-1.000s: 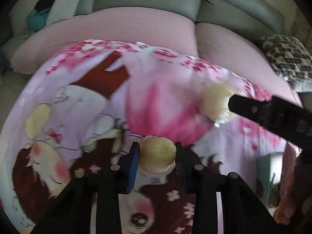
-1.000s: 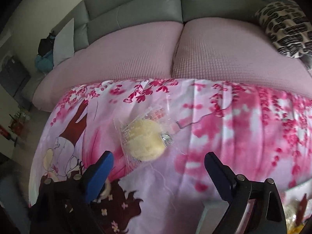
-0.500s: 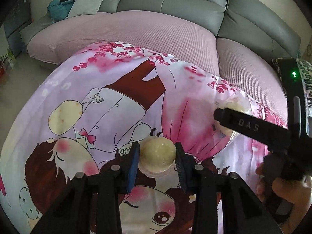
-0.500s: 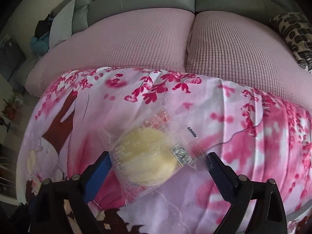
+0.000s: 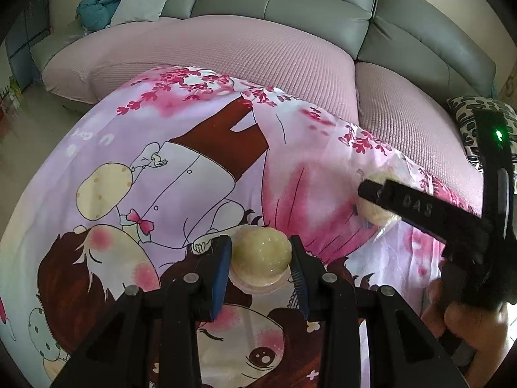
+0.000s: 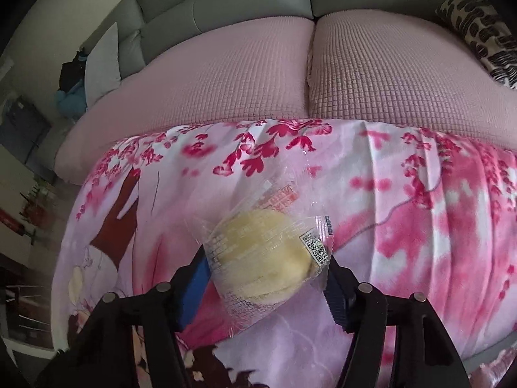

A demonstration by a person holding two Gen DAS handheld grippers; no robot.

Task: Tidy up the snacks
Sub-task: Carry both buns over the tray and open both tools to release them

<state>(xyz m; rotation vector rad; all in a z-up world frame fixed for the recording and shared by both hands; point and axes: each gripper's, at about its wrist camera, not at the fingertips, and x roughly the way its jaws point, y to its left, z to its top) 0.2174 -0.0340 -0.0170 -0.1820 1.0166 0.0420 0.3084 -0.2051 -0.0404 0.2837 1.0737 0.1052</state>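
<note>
With the left gripper [image 5: 260, 263] clamping one snack [image 5: 261, 252], the right gripper [image 6: 266, 279] has just closed onto the wrapped cake [image 6: 263, 253]; lifting comes next.

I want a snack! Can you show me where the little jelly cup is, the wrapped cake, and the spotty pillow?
jelly cup [image 5: 261, 252], left wrist view, on its domed top.
wrapped cake [image 6: 265, 252], right wrist view, on the cake's middle under the wrapper.
spotty pillow [image 6: 478, 32], right wrist view, on its patterned face.
</note>
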